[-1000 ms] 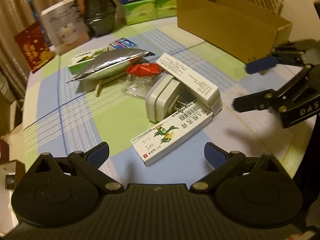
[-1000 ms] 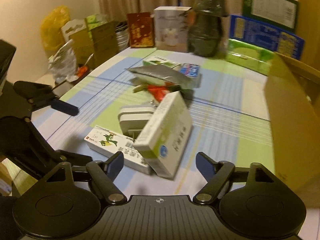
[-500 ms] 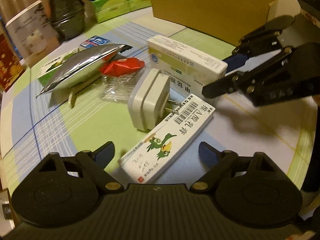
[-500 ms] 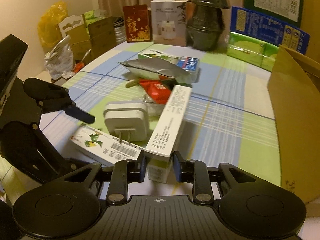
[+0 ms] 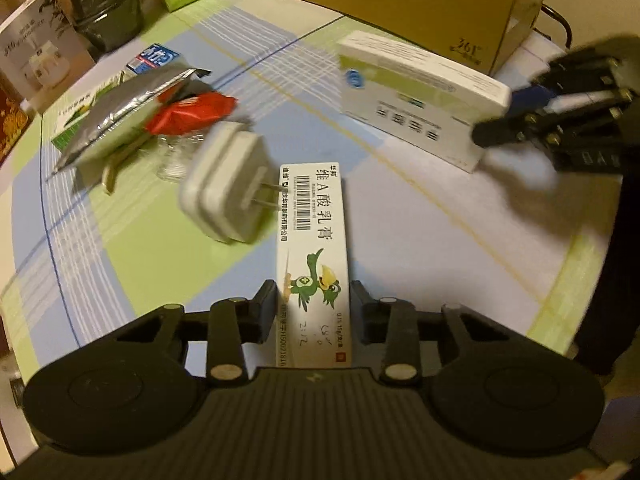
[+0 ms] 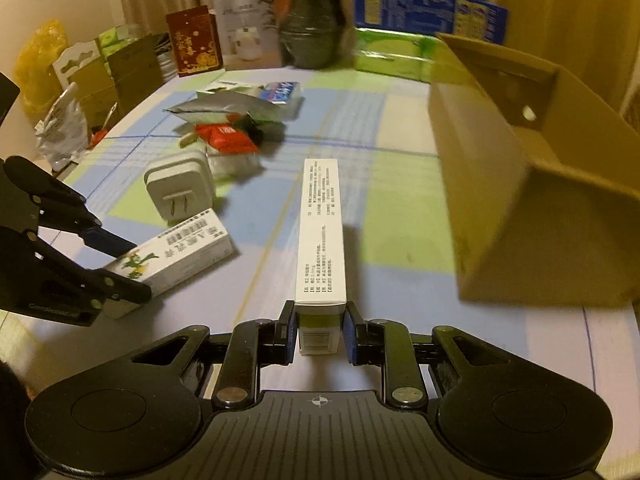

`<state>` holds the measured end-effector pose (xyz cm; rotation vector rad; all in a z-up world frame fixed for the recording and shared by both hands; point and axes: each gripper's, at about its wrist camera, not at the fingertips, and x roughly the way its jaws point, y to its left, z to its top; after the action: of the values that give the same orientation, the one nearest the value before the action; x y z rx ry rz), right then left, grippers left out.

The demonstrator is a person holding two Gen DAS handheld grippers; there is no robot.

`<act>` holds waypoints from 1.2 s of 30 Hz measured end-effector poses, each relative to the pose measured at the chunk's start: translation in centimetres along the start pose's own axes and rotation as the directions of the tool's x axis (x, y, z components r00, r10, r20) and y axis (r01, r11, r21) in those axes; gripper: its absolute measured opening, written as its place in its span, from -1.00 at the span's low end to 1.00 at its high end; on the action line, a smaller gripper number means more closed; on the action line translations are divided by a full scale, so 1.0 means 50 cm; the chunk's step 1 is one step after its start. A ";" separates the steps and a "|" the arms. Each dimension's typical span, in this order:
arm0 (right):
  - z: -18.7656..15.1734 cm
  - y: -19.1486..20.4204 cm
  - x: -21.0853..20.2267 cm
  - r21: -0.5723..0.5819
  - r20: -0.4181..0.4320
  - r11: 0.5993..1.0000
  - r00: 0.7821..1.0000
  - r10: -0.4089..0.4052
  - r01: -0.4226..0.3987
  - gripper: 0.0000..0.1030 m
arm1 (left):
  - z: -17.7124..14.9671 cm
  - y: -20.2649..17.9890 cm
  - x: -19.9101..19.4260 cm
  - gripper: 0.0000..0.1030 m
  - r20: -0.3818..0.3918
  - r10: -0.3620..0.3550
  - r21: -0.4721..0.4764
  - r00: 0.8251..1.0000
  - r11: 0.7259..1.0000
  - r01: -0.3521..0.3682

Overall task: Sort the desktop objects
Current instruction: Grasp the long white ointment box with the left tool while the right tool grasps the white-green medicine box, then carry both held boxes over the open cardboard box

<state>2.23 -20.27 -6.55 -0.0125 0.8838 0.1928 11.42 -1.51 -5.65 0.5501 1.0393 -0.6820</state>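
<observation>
A long white ointment box with a green bird [image 5: 312, 232] lies on the checked cloth, its near end between my left gripper's [image 5: 314, 304] fingers. The jaws are closing and the pads touch both its long sides. The right wrist view shows that same grip from the side, with the left gripper [image 6: 134, 268] on the bird box [image 6: 176, 256]. My right gripper [image 6: 318, 320] is closing on one end of a green-and-white medicine box [image 6: 320, 232], which it holds edge-up above the cloth. A white plug-in charger [image 5: 224, 192] rests against the bird box's far end.
An open cardboard box [image 6: 520, 200] stands at the right, close to the held medicine box. A silver pouch [image 5: 120, 112], a red packet [image 5: 188, 112] and clear wrappers lie behind the charger. Boxes and a dark wrapped stack [image 6: 312, 24] line the table's far edge.
Both grippers went from open to closed. The right one took the medicine box off the pile and carried it right. The left one moved in over the bird box and closed on it.
</observation>
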 end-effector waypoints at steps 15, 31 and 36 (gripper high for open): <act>-0.025 -0.005 -0.001 -0.047 0.062 0.999 0.998 -0.004 0.007 0.06 | -0.014 -0.128 -0.006 -0.25 0.057 0.088 -0.233 0.994 0.970 -0.073; -0.018 -0.030 0.063 -0.075 0.048 0.997 0.999 0.024 -0.020 -0.18 | 0.007 -0.124 0.028 -0.29 0.131 0.103 -0.302 0.986 0.952 -0.059; -0.018 -0.028 0.070 -0.070 0.051 0.997 0.998 0.033 -0.029 -0.36 | 0.001 -0.123 0.029 -0.35 0.142 0.104 -0.298 0.984 0.953 -0.057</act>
<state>3.97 -21.17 -9.91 -0.0583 0.8254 0.2520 7.41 -6.03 -7.52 0.2743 0.9443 -0.4786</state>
